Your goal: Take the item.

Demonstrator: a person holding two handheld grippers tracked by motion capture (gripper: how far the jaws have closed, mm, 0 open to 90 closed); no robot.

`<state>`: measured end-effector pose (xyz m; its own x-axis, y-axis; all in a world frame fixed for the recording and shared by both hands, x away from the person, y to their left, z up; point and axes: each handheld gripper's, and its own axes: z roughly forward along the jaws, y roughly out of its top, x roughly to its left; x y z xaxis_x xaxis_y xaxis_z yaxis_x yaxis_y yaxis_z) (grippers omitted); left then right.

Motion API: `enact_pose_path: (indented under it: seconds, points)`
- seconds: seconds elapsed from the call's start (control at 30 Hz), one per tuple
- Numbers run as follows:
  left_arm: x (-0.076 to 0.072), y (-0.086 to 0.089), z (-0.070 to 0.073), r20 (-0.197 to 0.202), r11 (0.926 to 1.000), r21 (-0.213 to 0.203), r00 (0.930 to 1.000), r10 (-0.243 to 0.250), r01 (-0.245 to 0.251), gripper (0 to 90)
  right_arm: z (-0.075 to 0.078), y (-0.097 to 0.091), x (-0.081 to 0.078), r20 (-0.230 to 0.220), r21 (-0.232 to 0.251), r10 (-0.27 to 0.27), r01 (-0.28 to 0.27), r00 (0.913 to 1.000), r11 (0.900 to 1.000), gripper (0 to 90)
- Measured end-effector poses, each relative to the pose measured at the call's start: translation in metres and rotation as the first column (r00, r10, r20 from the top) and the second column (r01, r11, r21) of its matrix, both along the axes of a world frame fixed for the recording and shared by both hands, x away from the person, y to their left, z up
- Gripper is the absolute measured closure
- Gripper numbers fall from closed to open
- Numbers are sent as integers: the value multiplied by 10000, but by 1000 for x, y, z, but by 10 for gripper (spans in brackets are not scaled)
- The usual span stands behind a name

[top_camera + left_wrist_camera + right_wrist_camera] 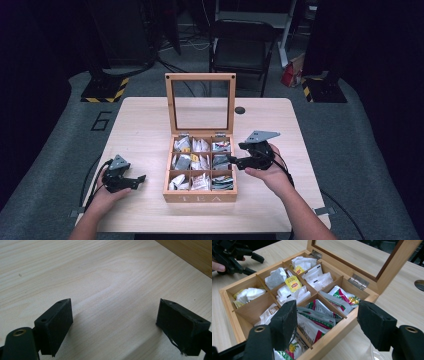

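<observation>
The right gripper (234, 161), jaws wide and empty, hangs over the tea box (200, 196) wall; descending, it could snag the dividers. The left gripper (140, 180) rests open, empty.

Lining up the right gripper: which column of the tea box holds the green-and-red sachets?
The column nearest the right gripper: its compartments hold green-and-red sachets; the other columns of the tea box hold mostly white ones.

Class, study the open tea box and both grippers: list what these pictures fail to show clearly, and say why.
- Tea box, left gripper view: cut off by the frame edge, leaving a corner.
- Tea packets, high view: too small to read.
- Packets in the nearest compartments, right gripper view: partly hidden behind the right gripper.
- Left gripper, high view: its open jaws are too small and dark to judge.
</observation>
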<state>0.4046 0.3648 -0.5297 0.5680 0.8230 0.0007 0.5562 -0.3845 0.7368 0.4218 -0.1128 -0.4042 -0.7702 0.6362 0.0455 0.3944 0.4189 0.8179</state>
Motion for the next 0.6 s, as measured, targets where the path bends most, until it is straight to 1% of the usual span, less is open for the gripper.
enact_pose_path:
  seconds: [0.03,0.3,0.33,0.37,0.4,0.47,0.53,0.57,0.6]
  points:
    - [0,0,-1,84,10000,-42,10000,46,-46,131,1,3,1,-52,28,9,-9,10000,10000,325]
    - [0,0,0,38,10000,-14,10000,18,-18,131,4,16,9,-33,-29,215,-215,9998,9998,348]
    - [0,0,-1,78,10000,-33,10000,40,-39,131,5,18,10,-3,-47,270,-270,9996,9996,353]
    - [0,0,0,33,10000,-18,10000,23,-23,131,5,22,13,24,-43,418,-418,9991,9991,364]
    - [0,0,-1,76,10000,-28,10000,35,-35,131,5,24,13,-35,-14,410,-410,9992,9992,369]
    - [0,0,-1,71,10000,-24,10000,30,-29,131,5,29,15,42,-51,490,-490,9988,9988,375]
    - [0,0,-1,70,10000,-28,10000,28,-27,131,5,31,15,5,-50,513,-513,9987,9987,378]
    - [0,0,0,112,10000,52,9999,-6,6,131,4,35,17,-51,-54,585,-585,9983,9983,380]
    - [0,0,0,95,10000,70,10000,-24,24,131,4,35,17,-51,-54,585,-585,9983,9983,380]
